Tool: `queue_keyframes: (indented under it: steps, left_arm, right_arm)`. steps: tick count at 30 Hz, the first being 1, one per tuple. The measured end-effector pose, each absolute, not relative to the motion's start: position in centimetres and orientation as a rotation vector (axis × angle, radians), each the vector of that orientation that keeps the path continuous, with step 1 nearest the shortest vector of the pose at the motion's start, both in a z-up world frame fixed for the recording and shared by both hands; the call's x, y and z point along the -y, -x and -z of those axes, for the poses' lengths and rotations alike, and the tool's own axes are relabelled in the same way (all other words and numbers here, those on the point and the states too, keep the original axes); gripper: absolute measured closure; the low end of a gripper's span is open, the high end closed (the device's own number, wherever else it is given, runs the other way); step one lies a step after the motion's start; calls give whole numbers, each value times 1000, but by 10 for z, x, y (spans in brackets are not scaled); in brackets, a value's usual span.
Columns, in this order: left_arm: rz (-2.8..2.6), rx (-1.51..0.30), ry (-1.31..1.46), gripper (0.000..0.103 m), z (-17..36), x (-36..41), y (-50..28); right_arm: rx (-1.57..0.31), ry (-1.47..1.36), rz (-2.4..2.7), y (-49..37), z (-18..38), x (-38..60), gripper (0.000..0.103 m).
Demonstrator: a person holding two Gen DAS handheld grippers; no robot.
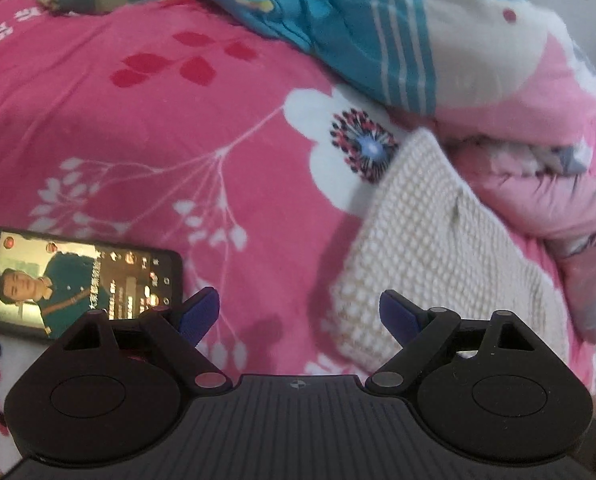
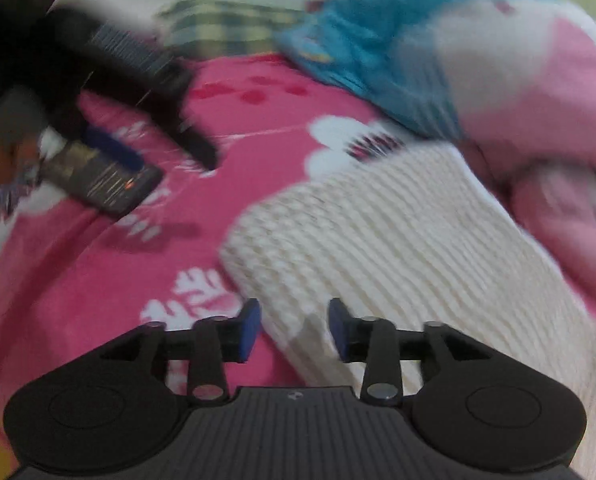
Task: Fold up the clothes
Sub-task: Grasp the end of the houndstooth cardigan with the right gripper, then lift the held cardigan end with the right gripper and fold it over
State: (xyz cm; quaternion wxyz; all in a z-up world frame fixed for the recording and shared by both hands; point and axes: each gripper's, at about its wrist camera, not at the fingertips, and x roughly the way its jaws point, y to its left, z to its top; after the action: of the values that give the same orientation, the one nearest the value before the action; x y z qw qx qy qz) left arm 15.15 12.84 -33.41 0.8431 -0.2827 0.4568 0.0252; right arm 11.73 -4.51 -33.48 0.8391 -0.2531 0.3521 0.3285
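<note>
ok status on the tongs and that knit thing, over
Left tongs open, empty. Right tongs open, empty, over the edge of the cream knit sweater. Sweater flat on pink bedsheet, ungripped. Phone lies left of it, apart.

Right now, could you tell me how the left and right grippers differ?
The left gripper is wide open over the pink sheet, beside the phone; the right gripper is narrower, its fingers straddling the white sweater's edge. Both are open and hold nothing.

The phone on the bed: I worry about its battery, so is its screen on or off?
On. The phone lies face up on the pink bedsheet, its screen lit with a video of a man.
</note>
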Motion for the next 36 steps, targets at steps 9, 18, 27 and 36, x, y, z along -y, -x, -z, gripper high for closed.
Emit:
queue_keyframes:
  steps: [9, 18, 27, 36]
  left_arm:
    - [85, -982, 724, 11, 340, -148, -173]
    - [199, -1049, 949, 8, 370, -162, -222]
    - [318, -1125, 1247, 6, 414, -153, -281]
    - [387, -1158, 1289, 4, 421, -119, -309]
  right_arm:
    - [-586, 918, -637, -119, 392, -28, 52]
    - [-633, 627, -463, -146, 340, -2, 83]
    - [-657, 385, -343, -164, 299, 34, 83]
    - [-637, 335, -330, -154, 290, 44, 83]
